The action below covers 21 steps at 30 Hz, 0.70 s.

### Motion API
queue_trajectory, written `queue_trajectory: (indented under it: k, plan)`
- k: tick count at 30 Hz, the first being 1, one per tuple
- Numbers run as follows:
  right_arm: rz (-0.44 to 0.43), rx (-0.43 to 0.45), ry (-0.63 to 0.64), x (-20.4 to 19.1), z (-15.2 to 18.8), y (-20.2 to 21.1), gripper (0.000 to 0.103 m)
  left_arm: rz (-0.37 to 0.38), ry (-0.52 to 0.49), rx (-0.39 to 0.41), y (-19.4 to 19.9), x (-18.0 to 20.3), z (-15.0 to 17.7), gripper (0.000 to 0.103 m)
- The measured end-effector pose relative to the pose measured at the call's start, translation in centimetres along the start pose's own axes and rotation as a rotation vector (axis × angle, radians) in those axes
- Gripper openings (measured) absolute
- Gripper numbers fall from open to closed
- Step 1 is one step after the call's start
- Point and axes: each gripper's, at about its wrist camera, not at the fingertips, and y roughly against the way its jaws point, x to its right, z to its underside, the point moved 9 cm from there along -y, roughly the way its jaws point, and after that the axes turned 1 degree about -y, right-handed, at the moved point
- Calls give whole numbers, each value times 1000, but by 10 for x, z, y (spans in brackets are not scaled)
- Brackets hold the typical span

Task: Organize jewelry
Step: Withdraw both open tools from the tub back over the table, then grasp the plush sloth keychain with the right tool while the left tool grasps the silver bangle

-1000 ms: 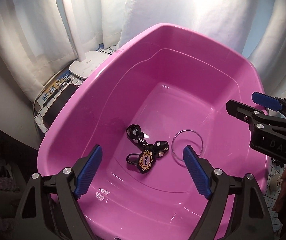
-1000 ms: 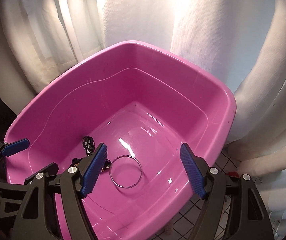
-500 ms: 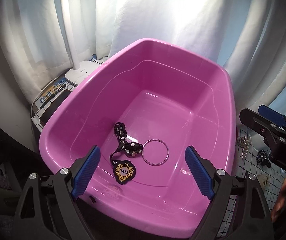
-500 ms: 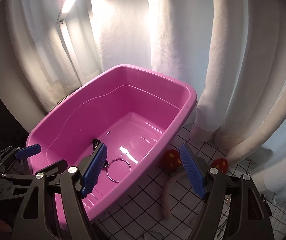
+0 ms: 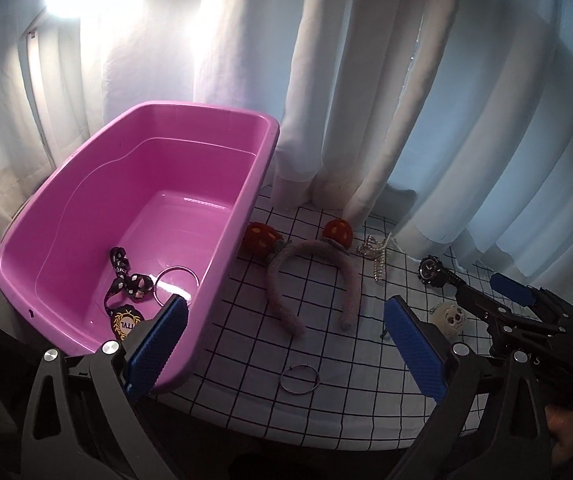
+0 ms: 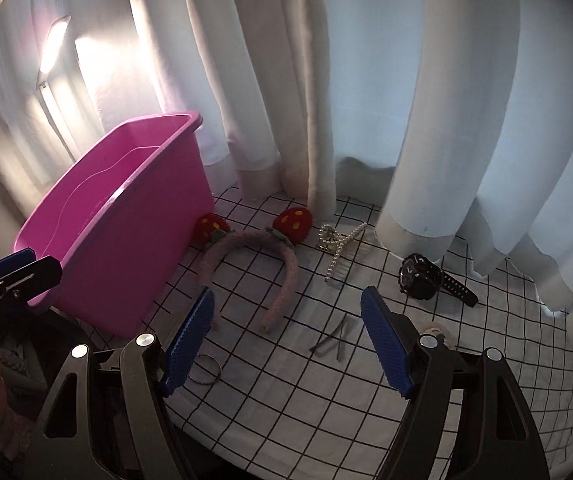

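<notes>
A pink tub stands at the left on a grid cloth. Inside lie a black lanyard with a badge and a silver ring. On the cloth lie a pink strawberry headband, a pearl hair claw, a black watch, a small skull charm, a silver ring and dark hairpins. My left gripper and right gripper are open and empty above the cloth's front.
White curtains hang close behind the tub and the cloth. The cloth's front edge drops off into dark space below the grippers. The right gripper shows at the right of the left wrist view.
Both grippers have pulled back and swung right, away from over the tub. The cloth with the loose jewelry has come into view. Both stay open and empty.
</notes>
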Motion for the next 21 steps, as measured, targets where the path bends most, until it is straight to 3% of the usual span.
queue_trajectory:
  k: [6,11,15,21]
  plan:
    - [60,-50,-121,62,51,-2,72,64,-47,-124,-30,41,43,97]
    - [80,-80,-175,91,76,-13,72,34,-89,-229,-62,54,85,97]
    - [83,-98,-211,108,90,-26,72,11,-71,-271,-87,48,107,97]
    - [76,-114,-235,120,103,-39,72,-39,38,-332,-121,21,136,97]
